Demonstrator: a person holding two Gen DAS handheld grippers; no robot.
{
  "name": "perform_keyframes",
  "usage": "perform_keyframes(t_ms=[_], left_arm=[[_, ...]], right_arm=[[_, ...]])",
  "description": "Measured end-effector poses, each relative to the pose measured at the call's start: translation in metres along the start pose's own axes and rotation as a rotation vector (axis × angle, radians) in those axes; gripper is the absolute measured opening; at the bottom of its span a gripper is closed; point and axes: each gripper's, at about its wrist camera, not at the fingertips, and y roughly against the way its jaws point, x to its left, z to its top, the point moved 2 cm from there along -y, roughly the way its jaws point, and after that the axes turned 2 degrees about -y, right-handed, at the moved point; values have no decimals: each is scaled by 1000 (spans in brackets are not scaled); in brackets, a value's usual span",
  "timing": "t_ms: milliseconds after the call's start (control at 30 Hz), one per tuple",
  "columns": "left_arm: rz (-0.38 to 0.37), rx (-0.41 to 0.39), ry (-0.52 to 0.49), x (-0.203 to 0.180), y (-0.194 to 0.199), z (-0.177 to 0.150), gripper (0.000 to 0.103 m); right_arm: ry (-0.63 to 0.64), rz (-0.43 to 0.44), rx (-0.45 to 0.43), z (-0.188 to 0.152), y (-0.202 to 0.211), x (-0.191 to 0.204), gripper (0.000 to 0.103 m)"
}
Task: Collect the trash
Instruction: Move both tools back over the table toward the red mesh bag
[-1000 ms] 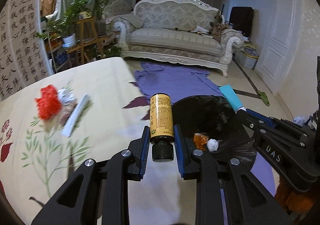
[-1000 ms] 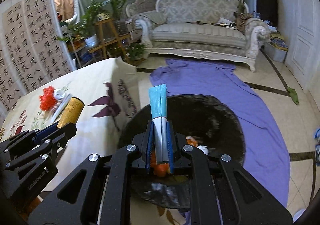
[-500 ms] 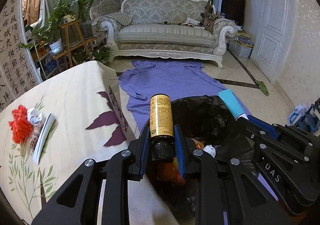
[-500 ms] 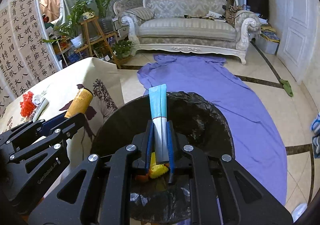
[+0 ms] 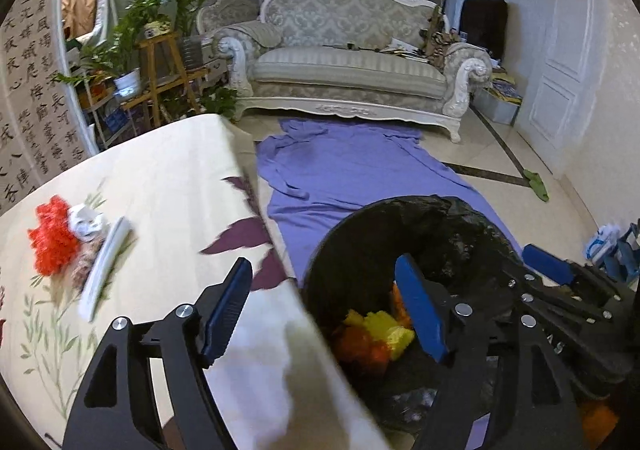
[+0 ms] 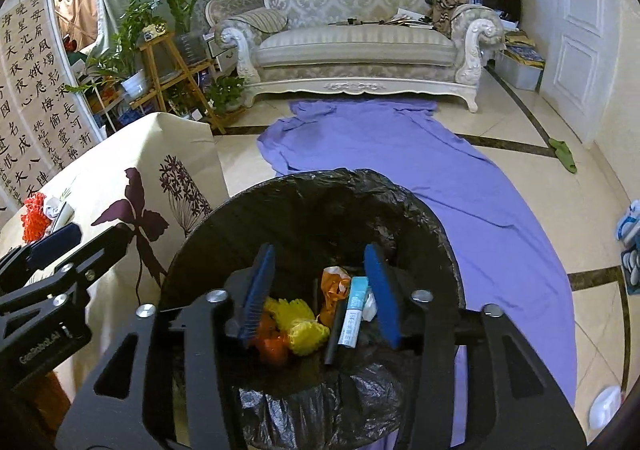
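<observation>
Both grippers hang over a black-lined trash bin (image 6: 420, 218) that stands on the floor beside the cloth-covered worktop (image 5: 160, 178). The left gripper (image 5: 324, 306) has its fingers (image 5: 226, 302) spreading apart, and nothing lies between them; one finger is above the worktop's edge, the other above the bin's mouth. The right gripper (image 6: 320, 290) is also opening, its fingers (image 6: 382, 290) apart over the bin with nothing pressed between the pads. Directly below it, inside the bin, a light blue tube (image 6: 354, 310) lies among yellow foam netting (image 6: 298, 324), an orange wrapper (image 6: 334, 284) and a crumpled white scrap (image 6: 370, 306). More trash sits on the worktop well to the left: a red net (image 5: 54, 238), a white crumpled wad (image 5: 86, 220) and a pale flat strip (image 5: 104, 262) just beside them. A purple cloth (image 5: 352, 170) is spread on the floor toward a sofa (image 5: 352, 62).
</observation>
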Motion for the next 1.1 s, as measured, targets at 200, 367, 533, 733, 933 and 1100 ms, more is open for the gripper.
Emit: perform_keyframes(t_ms=[200,367,533,733,933,1100], left_arm=[[56,-4,50,29,20,-13,73],[124,-16,88,59,40,-26,75],[211,-14,135,101,57,-42,76],[327,9,211,162,73,-64,76],[398,19,290,209,87,-80,76],[417,19,352,233,95,-89,76]], right_arm=[[24,36,1,0,5,24,57],[70,91,7,0,8,61,61],[137,165,15,-2,12,110,63],[222,257,40,-8,10,177,63],[302,312,77,-13,2,240,63],[333,295,106,-14,-12,276,63]])
